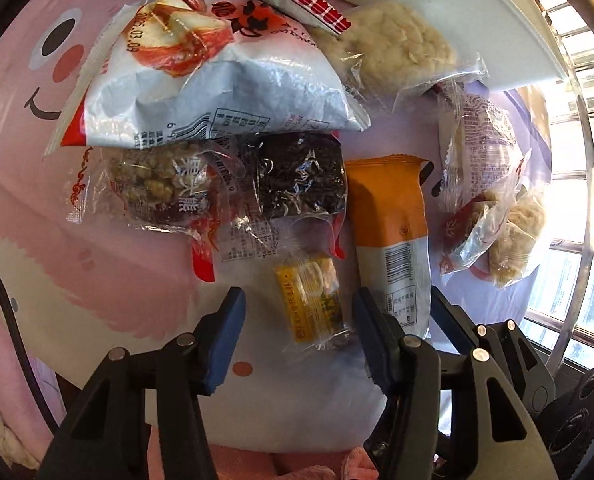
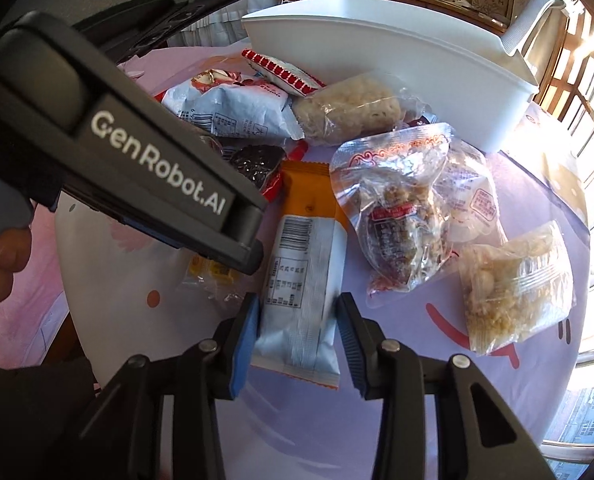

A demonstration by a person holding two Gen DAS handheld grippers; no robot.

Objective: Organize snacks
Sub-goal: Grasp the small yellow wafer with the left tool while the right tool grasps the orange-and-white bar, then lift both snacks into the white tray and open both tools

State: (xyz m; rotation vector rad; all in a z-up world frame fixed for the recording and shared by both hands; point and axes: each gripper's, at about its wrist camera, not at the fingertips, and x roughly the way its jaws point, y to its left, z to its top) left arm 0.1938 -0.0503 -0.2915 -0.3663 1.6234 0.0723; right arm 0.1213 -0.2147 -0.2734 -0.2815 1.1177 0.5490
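Note:
Several wrapped snacks lie on a pink and lilac cartoon tablecloth (image 1: 57,240). My left gripper (image 1: 299,312) is open, its blue pads on either side of a small yellow candy packet (image 1: 311,300). An orange and white snack bar (image 1: 393,240) lies just right of it. In the right wrist view my right gripper (image 2: 297,312) has its pads against both sides of that orange and white bar (image 2: 301,280) near its lower end. A white bin (image 2: 397,64) stands behind the pile. The left gripper's body (image 2: 137,152) crosses the right wrist view and hides part of the yellow packet (image 2: 213,274).
A big white and red bag (image 1: 217,80), a dark seaweed pack (image 1: 297,176), a nut bar pack (image 1: 157,184), pale rice cake packs (image 1: 393,48) and clear packs (image 2: 401,208) lie around. A bright window (image 1: 577,200) is at the right.

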